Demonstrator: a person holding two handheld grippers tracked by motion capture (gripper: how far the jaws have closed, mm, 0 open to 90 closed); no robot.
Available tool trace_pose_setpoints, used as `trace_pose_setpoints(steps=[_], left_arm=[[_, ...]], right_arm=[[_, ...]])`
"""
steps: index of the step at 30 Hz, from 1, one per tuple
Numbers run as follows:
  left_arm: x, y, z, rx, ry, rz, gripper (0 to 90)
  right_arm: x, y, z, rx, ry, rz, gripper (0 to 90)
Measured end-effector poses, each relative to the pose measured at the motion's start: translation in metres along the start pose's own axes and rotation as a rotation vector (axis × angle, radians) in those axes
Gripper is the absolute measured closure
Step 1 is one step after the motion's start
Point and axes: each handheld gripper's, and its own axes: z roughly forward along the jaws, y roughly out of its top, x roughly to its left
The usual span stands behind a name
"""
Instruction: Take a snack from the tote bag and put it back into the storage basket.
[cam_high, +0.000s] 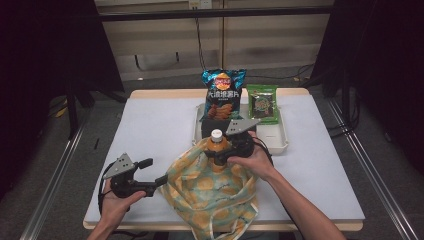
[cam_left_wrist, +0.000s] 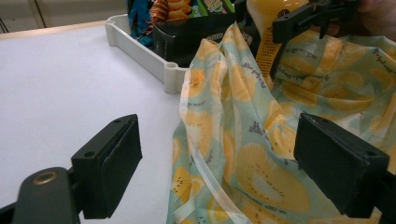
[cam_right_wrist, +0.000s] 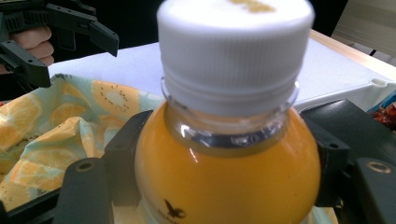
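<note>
An orange juice bottle with a white cap stands upright in the mouth of a fruit-print cloth bag. My right gripper is shut on the bottle, one jaw on each side just under its shoulder. The bag lies crumpled at the table's front middle. At the bag's left edge my left gripper stands open, its lower jaw close to the cloth. In the left gripper view the bag's fabric lies ahead between the wide jaws of the left gripper, and no pad presses on it.
Behind the bag a white tray holds a blue chips bag, a green snack packet and a dark box. The white table top stretches left of the tray. Dark curtains flank the table.
</note>
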Motion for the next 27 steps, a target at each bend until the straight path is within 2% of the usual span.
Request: trace_pose_setpoints(steps=[2, 4, 5, 8, 15, 19, 20, 22, 27], left_arm=[[-0.001, 0.000, 0.000, -0.007, -0.009, 0.000, 14.8], [-0.002, 0.001, 0.000, 0.005, 0.008, 0.002, 14.8], [0.000, 0.000, 0.001, -0.001, -0.015, 0.006, 14.9], [-0.001, 0.000, 0.000, 0.004, 0.000, 0.002, 14.8], [0.000, 0.000, 0.000, -0.006, -0.010, 0.005, 14.8], [-0.001, 0.000, 0.000, 0.005, 0.008, 0.000, 14.8], [-0.001, 0.000, 0.001, -0.005, -0.011, -0.001, 14.8], [-0.001, 0.001, 0.000, 0.007, 0.008, 0.005, 14.8], [-0.001, 0.000, 0.000, -0.004, -0.004, 0.001, 14.8]], right_arm=[[0.000, -0.001, 0.000, 0.003, -0.001, -0.001, 29.5], [0.001, -0.002, -0.001, 0.006, -0.007, 0.001, 29.0], [0.001, -0.003, -0.001, 0.008, -0.010, 0.000, 28.9], [0.002, -0.004, -0.002, 0.010, -0.018, 0.002, 29.9], [0.003, -0.002, -0.004, 0.018, -0.021, 0.004, 30.3], [0.003, 0.003, -0.011, 0.000, -0.031, 0.012, 30.4], [0.003, 0.004, -0.013, -0.005, -0.031, 0.013, 30.4], [0.004, 0.007, -0.016, -0.015, -0.030, 0.012, 30.4], [0.007, 0.015, -0.024, -0.033, -0.037, 0.020, 30.5]])
